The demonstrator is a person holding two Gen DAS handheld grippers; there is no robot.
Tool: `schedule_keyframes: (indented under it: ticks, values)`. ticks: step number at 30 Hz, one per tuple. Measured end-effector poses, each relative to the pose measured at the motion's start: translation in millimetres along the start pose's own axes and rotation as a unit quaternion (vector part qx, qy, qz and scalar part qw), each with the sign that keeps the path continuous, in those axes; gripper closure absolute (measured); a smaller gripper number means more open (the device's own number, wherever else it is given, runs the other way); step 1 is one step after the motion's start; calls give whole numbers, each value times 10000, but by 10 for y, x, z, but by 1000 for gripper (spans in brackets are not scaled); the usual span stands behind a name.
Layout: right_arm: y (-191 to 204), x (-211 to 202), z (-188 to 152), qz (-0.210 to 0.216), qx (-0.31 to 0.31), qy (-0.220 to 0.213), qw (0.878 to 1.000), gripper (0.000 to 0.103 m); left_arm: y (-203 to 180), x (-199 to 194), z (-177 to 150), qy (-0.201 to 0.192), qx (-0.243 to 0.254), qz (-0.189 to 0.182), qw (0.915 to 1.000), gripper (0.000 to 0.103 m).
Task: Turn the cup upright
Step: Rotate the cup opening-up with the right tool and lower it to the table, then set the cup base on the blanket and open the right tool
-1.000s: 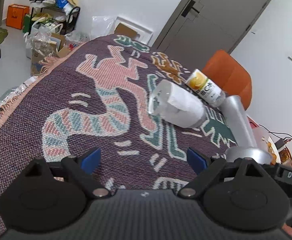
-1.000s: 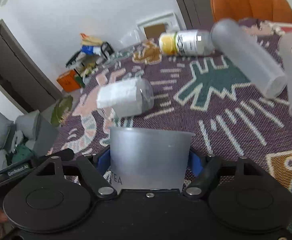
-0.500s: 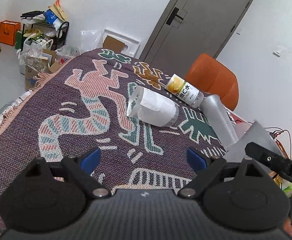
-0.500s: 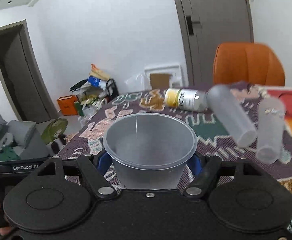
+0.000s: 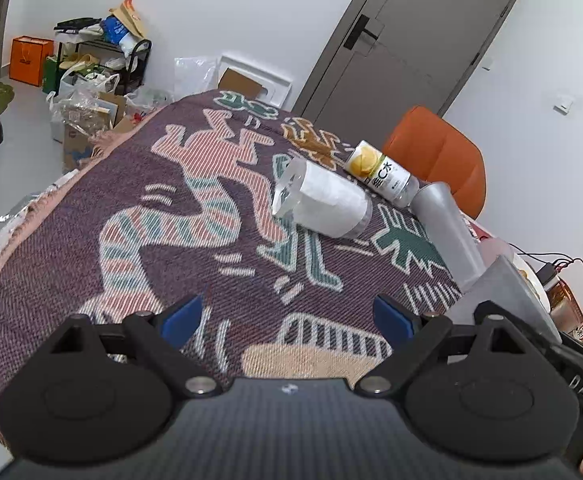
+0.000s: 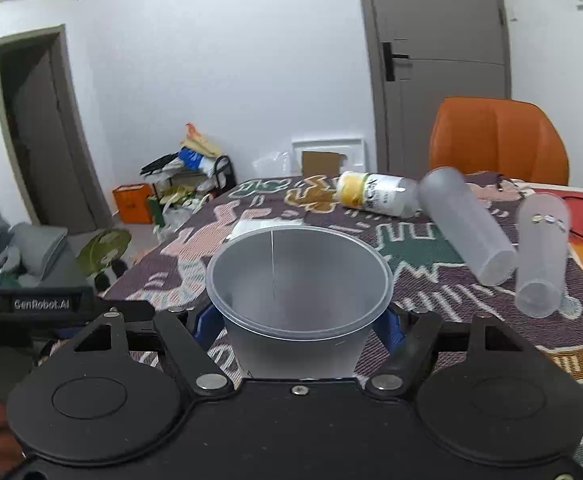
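Note:
My right gripper (image 6: 297, 320) is shut on a frosted plastic cup (image 6: 297, 312), held mouth-up with its open rim facing the camera, above the patterned cloth. The same cup (image 5: 503, 300) shows at the right edge of the left wrist view. My left gripper (image 5: 287, 316) is open and empty above the near part of the patterned cloth (image 5: 171, 220). A clear cup with white paper inside (image 5: 323, 204) lies on its side mid-table, well ahead of the left gripper.
A yellow-labelled bottle (image 6: 375, 198) and two frosted tall tumblers (image 6: 467, 224) (image 6: 541, 252) lie on their sides at the far right. An orange chair (image 6: 499, 140) stands behind the table. Clutter and a shelf (image 5: 91, 64) sit on the floor to the left.
The right gripper has turned the cup from mouth-down to mouth-up and holds it steady. The left gripper has drifted slightly and stays open.

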State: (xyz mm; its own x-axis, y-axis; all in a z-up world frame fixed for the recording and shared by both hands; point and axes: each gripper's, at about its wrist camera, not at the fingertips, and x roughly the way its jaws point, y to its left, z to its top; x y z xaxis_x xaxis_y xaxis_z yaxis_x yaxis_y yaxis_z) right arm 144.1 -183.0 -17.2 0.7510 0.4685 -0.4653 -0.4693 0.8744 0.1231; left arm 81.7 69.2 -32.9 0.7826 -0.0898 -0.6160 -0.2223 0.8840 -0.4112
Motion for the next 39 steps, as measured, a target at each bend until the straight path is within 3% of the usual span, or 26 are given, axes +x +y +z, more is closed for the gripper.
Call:
schedule_keyframes:
  ticks: [3,7,11,21,25,39]
  values:
    - [132,-30,-68,8,-350,-104,9993,27,35,7,-52,67,-8,27,10000,12]
    - [189,-21,-92,148,-443,58,9989,9,31,-15,-63,65,-2,28,10000,12]
    - [170,-60,-86,227,-399,95,9989,0,-15,-68,-59,-22,91,22,10000,12]
    - [99,-234,-160,328,-274,175,9989,0,-145,-206,-109,-85,375,67,9992,12]
    - [2,-371,-228,335,-79,188,9992,0,-223,-313,-186,-142,623,154,9978,5]
    - [-162,-945,-523,160,273,20,9995,0,-429,-842,-637,-601,1611,102,9851,2]
